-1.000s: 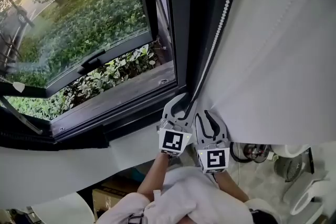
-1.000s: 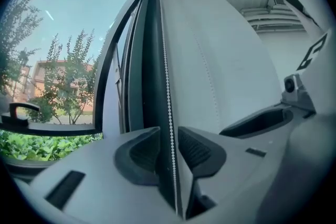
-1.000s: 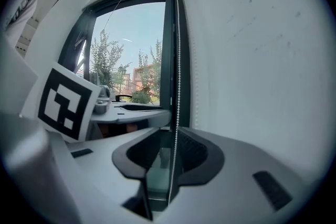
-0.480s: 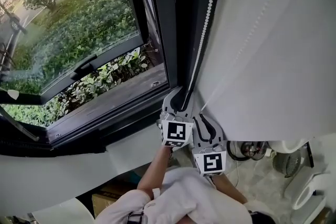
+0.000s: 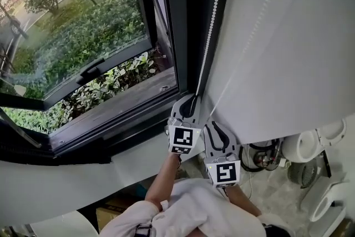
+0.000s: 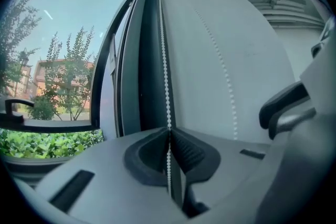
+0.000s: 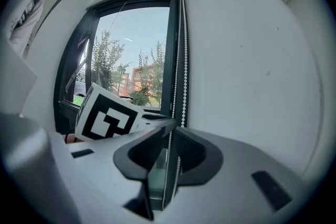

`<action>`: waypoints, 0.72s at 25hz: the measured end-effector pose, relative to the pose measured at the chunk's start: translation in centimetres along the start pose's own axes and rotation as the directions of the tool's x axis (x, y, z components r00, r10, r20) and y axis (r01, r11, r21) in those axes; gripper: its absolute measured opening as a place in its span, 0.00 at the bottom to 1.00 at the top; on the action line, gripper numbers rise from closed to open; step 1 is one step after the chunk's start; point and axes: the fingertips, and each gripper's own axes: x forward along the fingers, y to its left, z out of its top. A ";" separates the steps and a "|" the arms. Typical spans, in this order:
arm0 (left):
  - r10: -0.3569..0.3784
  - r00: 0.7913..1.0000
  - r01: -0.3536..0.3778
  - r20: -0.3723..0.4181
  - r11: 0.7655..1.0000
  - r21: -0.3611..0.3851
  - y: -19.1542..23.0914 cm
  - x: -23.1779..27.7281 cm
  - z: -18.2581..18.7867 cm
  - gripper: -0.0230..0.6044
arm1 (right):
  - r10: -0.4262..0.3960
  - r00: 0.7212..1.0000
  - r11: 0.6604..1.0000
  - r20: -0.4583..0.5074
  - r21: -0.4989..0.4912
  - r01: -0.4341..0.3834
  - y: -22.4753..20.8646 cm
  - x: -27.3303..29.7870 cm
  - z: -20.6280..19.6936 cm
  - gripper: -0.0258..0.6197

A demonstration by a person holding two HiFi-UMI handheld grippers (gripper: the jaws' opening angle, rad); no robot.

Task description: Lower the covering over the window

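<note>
Left gripper [image 6: 169, 132]: jaws just brought together from wide, pinched on the near run of the white bead chain [image 6: 167, 81], which passes straight between its ribbed pads. Right gripper [image 7: 170, 134]: just beside the left and slightly behind it, jaws narrow and lately closing further, with a run of the same chain between them, apparently nipped. The head view suggests this is the loop's other run, lying against the blind fabric. The chain hangs taut along the dark window frame [image 5: 178, 25]. Roller blind [image 5: 277, 53], the covering to be lowered, hangs to the right of the frame, with its hem [image 5: 277, 131] low, near the grippers. Casement sash [image 5: 94, 64], to the left, stands open and uncovered over green shrubs [image 5: 83, 19]. With a fresh hold secured by the left, the likely next step is a downward pull on that run; which run lowers the blind cannot be told
</note>
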 end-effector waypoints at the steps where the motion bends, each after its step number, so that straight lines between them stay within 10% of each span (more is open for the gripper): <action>1: -0.012 1.000 0.012 0.003 1.000 -0.005 -0.2 -0.3 0.0 0.07 | 0.005 1.000 1.000 -0.004 -0.007 -0.005 0.2 -0.1 0.1 0.14; 18: -0.114 0.993 0.114 -0.006 0.993 -0.037 -2.8 -7.9 -1.0 0.07 | 0.101 0.979 0.994 0.176 -0.049 -0.093 2.6 -0.4 8.4 0.18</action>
